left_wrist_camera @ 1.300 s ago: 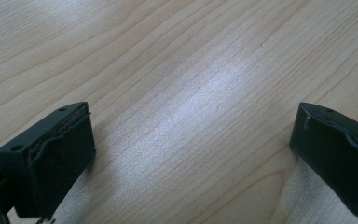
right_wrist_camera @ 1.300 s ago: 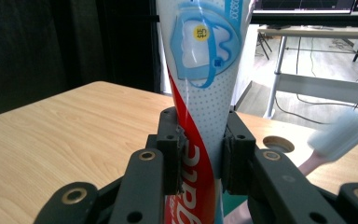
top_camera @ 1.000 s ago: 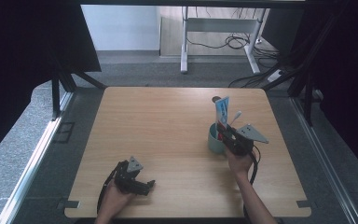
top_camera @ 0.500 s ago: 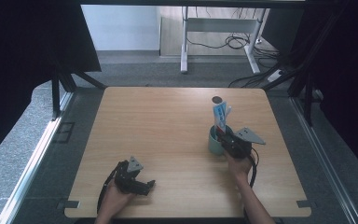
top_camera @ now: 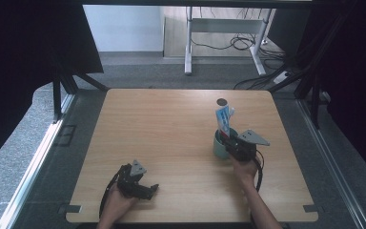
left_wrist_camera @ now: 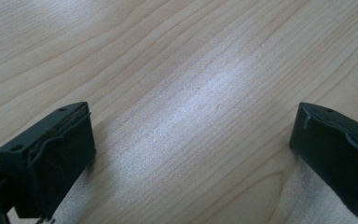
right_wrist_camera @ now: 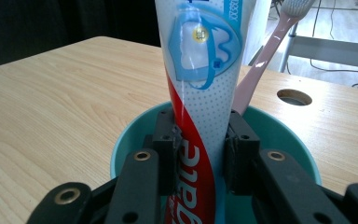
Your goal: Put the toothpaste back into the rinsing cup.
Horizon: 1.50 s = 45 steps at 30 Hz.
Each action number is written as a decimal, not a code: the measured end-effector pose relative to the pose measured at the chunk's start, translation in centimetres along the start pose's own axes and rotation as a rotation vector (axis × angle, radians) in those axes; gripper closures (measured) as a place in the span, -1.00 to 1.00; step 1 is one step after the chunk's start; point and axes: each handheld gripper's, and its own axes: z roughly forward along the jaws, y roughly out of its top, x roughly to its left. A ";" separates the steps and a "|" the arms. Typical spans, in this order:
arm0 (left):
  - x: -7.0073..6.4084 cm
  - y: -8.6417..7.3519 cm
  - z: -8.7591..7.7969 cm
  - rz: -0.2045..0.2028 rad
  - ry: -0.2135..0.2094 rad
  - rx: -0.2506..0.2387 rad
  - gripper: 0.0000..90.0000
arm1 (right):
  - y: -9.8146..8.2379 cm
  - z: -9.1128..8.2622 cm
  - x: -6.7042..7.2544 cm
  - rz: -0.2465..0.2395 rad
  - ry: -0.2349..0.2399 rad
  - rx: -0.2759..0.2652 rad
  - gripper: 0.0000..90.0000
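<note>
While the right gripper reaches over the rim of a round teal plastic cup, its two black jaws are pressed against the sides of a white, red and blue toothpaste tube and pinch it between them. In the right gripper view the tube rises nearly upright from between the jaws, its lower end down inside the cup, and the gripper holds it low on the body, at about the level of the rim. A pale pink plastic toothbrush leans just behind the tube, its head tilted up and away. The cup stands on the right half of the light wooden table, and a small round hole in the tabletop lies beyond it, toward the far edge.

From above, the person's right hand grips the gripper from behind, the forearm coming in from the near edge and angled slightly toward the middle of the table. A grey three-cornered plate on top of the gripper sticks out to the right.

Well apart, near the front left corner, the left hand holds the left gripper low at the tabletop, pointing to the right. In the left gripper view its jaws are spread wide over bare wood, with nothing between them.
</note>
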 end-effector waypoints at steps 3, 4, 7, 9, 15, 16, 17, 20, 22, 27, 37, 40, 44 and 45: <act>0.0 0.0 0.0 0.000 0.000 0.000 -1.00 | 0.1 0.0 0.0 -0.004 0.007 0.011 0.53; 0.0 0.0 0.0 0.000 0.000 0.000 -1.00 | 0.2 0.1 -0.1 -0.003 0.011 0.015 0.52; 0.0 0.0 0.0 0.000 0.000 0.000 -1.00 | 0.3 0.1 -0.1 -0.004 0.017 0.023 0.49; 0.0 0.0 0.0 0.000 0.000 0.000 -1.00 | 0.4 0.2 -0.1 -0.007 0.024 0.027 0.46; 0.0 0.0 0.0 0.000 -0.001 0.000 -1.00 | 0.5 0.2 -0.1 -0.003 0.027 0.035 0.44; 0.0 0.0 0.0 0.000 -0.001 0.000 -1.00 | 0.5 0.2 -0.1 -0.002 0.028 0.035 0.43; 0.0 0.0 0.0 0.001 -0.001 0.001 -1.00 | 0.5 0.2 -0.2 -0.001 0.029 0.035 0.42; 0.0 0.0 0.0 0.000 -0.001 0.000 -1.00 | 0.6 0.2 -0.2 0.002 0.032 0.039 0.37; 0.0 0.0 0.0 0.000 -0.001 0.000 -1.00 | 0.7 0.1 -0.2 0.003 0.033 0.040 0.34; 0.0 0.0 0.0 0.001 -0.001 0.000 -1.00 | 1.0 0.0 -0.2 -0.011 0.037 0.050 0.25; 0.0 0.0 0.0 0.000 -0.002 0.001 -1.00 | 1.5 -0.4 -0.5 -0.009 0.024 0.066 -0.02; 0.0 0.0 0.0 0.000 -0.002 0.002 -1.00 | 1.6 -0.6 -0.5 -0.014 0.023 0.077 -0.09; 0.0 0.0 0.0 0.000 -0.002 0.002 -1.00 | 1.8 -0.8 -0.5 -0.033 0.014 0.091 -0.13; 0.0 0.0 0.0 0.000 -0.002 0.002 -1.00 | 1.8 -0.8 -0.5 -0.040 0.014 0.091 -0.14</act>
